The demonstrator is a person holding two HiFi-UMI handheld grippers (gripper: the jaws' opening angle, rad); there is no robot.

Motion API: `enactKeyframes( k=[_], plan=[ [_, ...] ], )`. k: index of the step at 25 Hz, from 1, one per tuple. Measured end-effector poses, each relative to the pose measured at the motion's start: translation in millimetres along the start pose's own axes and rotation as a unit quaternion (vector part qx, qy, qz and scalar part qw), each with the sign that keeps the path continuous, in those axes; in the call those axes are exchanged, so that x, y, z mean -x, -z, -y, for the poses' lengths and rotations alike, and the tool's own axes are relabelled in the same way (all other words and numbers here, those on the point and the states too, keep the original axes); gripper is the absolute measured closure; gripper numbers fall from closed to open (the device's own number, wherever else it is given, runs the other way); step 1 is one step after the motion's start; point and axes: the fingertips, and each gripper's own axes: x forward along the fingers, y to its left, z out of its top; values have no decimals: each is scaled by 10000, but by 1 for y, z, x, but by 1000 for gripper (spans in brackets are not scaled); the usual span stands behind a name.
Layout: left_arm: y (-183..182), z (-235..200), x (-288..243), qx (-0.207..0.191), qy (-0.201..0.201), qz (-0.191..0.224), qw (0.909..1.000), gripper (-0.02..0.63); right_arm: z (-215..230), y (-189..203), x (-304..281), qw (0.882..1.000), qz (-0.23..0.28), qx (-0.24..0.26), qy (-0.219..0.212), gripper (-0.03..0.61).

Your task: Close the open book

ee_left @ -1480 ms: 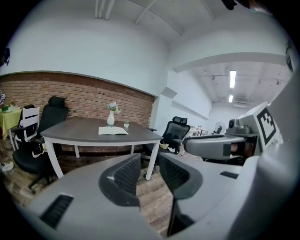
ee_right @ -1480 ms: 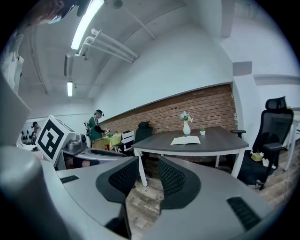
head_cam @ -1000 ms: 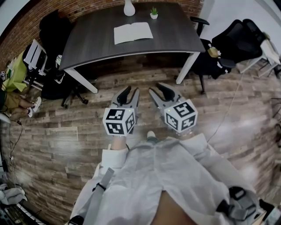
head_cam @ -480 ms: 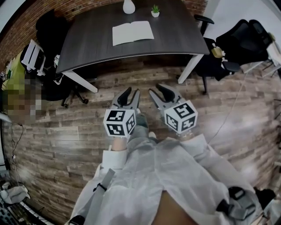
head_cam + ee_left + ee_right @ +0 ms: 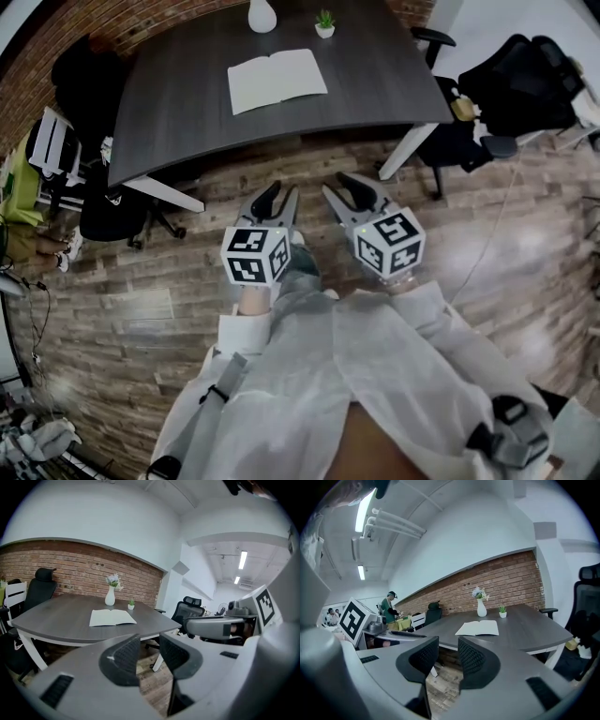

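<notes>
the left gripper (image 5: 278, 199) and the right gripper (image 5: 341, 190) are hovering side by side over the wooden floor (image 5: 141, 272), each with its jaws standing a narrow gap apart and gripping nothing. the open book (image 5: 277, 80) is lying flat, pages up, on the dark table (image 5: 178, 112) well ahead of both claws, touching neither. beyond the book, further from the claws, a white vase (image 5: 262, 14) and a small potted plant (image 5: 324, 23) are standing near the brick wall (image 5: 70, 571).

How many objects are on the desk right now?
3. An open book lies near the middle of the desk; a white vase and a small potted plant stand beyond it, toward the brick wall. No others show in any view.
</notes>
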Motion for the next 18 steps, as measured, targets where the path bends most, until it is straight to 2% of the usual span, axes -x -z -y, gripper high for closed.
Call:
enactKeyframes(
  k=[9, 18],
  plan=[
    [-54, -82, -60, -154, 290, -104, 9994, 506, 28, -40, -100, 9998, -16, -53, 186, 468],
    [-92, -133, -108, -347, 543, -65, 9979, 506, 63, -67, -164, 9986, 48, -52, 532, 468]
  ],
)
